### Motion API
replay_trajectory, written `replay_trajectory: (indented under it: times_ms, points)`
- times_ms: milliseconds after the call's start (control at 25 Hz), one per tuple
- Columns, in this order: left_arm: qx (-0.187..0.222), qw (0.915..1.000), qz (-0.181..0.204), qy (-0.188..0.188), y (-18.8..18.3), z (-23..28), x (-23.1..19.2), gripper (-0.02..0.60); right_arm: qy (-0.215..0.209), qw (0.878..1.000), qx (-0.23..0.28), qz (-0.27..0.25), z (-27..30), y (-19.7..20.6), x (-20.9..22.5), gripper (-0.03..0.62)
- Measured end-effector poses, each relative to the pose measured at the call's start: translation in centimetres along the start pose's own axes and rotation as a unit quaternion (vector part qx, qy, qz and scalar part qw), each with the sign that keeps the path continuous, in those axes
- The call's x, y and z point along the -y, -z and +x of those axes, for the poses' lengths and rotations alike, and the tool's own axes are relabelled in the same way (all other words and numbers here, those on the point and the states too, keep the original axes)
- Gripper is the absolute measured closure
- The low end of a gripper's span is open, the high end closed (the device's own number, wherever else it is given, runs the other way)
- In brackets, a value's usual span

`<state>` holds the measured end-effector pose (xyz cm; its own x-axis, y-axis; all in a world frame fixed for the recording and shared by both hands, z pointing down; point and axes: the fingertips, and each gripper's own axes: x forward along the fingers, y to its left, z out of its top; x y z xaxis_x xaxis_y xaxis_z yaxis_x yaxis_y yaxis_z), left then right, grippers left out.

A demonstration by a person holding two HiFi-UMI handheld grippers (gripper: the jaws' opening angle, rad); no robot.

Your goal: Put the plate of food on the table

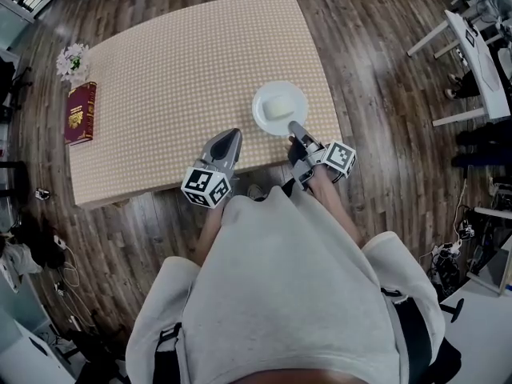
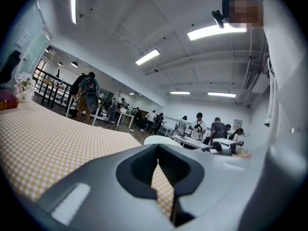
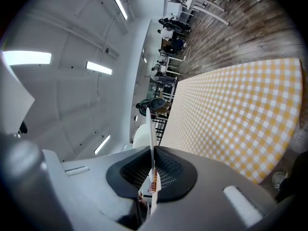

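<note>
Looking down in the head view, the round white plate (image 1: 261, 101) with its pale lump of food (image 1: 278, 108) lies over the near right corner of the table (image 1: 184, 62). A fine yellow-and-white check cloth covers the table. Whether the plate rests on it or hovers is hard to tell. The right gripper (image 1: 294, 125) bites the plate's near rim. The left gripper (image 1: 232, 134) points at the cloth beside it, clear of the plate.

In the left gripper view, the ribbed dark pads meet at their tips with nothing between them. Only a sliver of the plate (image 2: 156, 139) shows past them.

In the right gripper view, the plate (image 3: 150, 124) is edge-on, a thin white line clenched between textured pads.
</note>
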<state>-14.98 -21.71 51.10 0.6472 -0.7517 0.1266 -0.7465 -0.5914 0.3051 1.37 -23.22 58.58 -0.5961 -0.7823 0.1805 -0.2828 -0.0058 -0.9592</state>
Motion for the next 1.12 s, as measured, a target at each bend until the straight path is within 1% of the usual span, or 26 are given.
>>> replay_trajectory:
  times_ms: [240, 400, 520, 600, 680, 1000, 1120]
  points:
    - [-0.003, 0.9997, -0.002, -0.026, 0.8, 1.2, 1.1, 0.574, -0.010, 1.000, -0.016, 0.009, -0.6, -1.8, 0.9, 0.577]
    - [0.007, 0.9988, -0.007, -0.048, 0.4, 3.0, 2.0, 0.574, -0.015, 0.999, -0.036, 0.011, -0.7, -3.7, 1.1, 0.577]
    - [0.012, 0.9982, -0.010, -0.059, 0.4, 4.2, 2.9, 0.574, -0.028, 0.998, -0.052, 0.011, -0.4, -5.0, 0.9, 0.577]
    - [0.016, 0.9979, -0.010, -0.063, 0.4, 4.9, 3.5, 0.574, -0.020, 0.998, -0.060, 0.003, -0.3, -5.9, 1.2, 0.577]
    - [0.018, 0.9976, -0.010, -0.067, 0.4, 5.4, 3.7, 0.574, -0.022, 0.998, -0.064, -0.002, -0.1, -6.6, 1.2, 0.577]
    - [0.015, 0.9970, -0.011, -0.075, 0.4, 6.0, 2.9, 0.574, -0.034, 0.997, -0.065, 0.007, 0.8, -6.9, 1.4, 0.579]
    - [0.009, 0.9970, -0.014, -0.076, 0.6, 6.1, 2.6, 0.574, -0.023, 0.997, -0.066, 0.014, 0.8, -6.6, 1.9, 0.579]
